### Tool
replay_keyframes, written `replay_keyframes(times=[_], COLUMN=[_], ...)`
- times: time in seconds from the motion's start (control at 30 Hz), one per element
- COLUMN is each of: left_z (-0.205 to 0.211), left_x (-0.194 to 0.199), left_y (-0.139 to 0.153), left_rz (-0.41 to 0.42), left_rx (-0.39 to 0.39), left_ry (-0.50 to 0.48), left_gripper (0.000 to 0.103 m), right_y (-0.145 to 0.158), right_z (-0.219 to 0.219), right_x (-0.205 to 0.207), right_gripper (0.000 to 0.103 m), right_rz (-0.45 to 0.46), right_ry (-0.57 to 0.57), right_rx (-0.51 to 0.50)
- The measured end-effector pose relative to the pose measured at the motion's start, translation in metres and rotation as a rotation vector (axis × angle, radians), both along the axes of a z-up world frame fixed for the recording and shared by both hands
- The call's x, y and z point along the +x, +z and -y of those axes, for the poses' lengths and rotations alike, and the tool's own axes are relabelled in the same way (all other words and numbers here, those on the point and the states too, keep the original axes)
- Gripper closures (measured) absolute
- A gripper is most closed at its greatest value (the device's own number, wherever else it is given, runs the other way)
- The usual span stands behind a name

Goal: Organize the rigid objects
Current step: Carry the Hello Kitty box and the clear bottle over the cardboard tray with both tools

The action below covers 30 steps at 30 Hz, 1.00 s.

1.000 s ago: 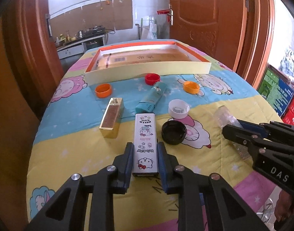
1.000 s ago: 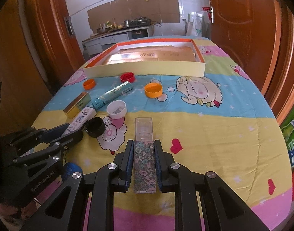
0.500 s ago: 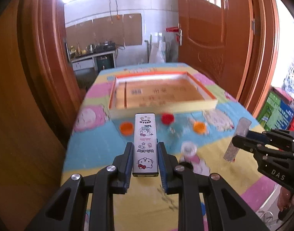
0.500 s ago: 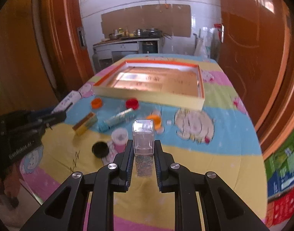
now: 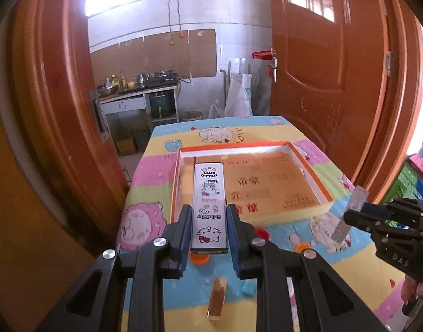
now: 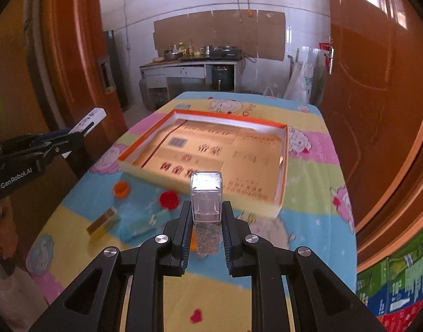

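Left gripper (image 5: 208, 231), lower centre of its own view: clamped on the lower half of a white Hello Kitty box (image 5: 209, 204), long axis running forward between the pads. Right gripper (image 6: 206, 231), lower centre of its view: closed on a clear glitter tube (image 6: 206, 210), pads on the glitter-filled lower part, square clear cap end sticking out ahead.

Orange-rimmed cardboard tray (image 6: 280, 199): centre of both views, on the cartoon-print cloth (image 6: 308, 238), beyond both held items; likely the drop spot.

Hello Kitty box: looks stiff, light, glossy; flat long sides give good purchase, but a grip low on its length could let it pivot.

Gold box (image 6: 103, 222), lower left in the right view: hard-edged, shiny, best taken across the narrow sides.

Glitter tube: rigid clear plastic, smooth and probably slippery; cap possibly loose, so safer gripped on the body, as now.

Red cap (image 6: 169, 199) and orange cap (image 6: 121, 188): small, light, best pinched across the rim.
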<state>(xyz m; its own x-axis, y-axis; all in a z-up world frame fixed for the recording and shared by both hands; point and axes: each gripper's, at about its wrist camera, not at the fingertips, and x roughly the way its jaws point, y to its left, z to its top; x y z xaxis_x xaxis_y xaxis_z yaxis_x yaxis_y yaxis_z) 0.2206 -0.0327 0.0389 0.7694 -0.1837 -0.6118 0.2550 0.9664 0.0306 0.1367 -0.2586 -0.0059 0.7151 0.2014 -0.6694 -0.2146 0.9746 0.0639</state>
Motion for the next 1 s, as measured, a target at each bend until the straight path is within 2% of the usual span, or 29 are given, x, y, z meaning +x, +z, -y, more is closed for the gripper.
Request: replay_keyframes(times=[0.17, 0.43, 0.7, 1.0], left_z=[0.008, 0.016, 0.026, 0.026], left_x=[0.038, 0.087, 0.12, 0.14], left_y=[0.001, -0.03, -0.065, -0.084], left_rz=[-0.016, -0.08, -0.157, -0.226], left_rx=[0.0, -0.018, 0.002, -0.012], left_ry=[0.013, 0.031, 0.029, 0.033], left_gripper=[0.078, 0.078, 0.078, 0.078], right_y=[0.013, -0.004, -0.028, -0.046], right_z=[0.012, 0.019, 0.022, 0.027], right_x=[0.039, 0.097, 0.129, 0.149], right_gripper=[0.083, 0.083, 0.083, 0.083], right_rz=[-0.019, -0.096, -0.16, -0.203], right_ry=[-0.001, -0.024, -0.045, -0.061], right_rx=[0.025, 0.003, -0.02, 0.003])
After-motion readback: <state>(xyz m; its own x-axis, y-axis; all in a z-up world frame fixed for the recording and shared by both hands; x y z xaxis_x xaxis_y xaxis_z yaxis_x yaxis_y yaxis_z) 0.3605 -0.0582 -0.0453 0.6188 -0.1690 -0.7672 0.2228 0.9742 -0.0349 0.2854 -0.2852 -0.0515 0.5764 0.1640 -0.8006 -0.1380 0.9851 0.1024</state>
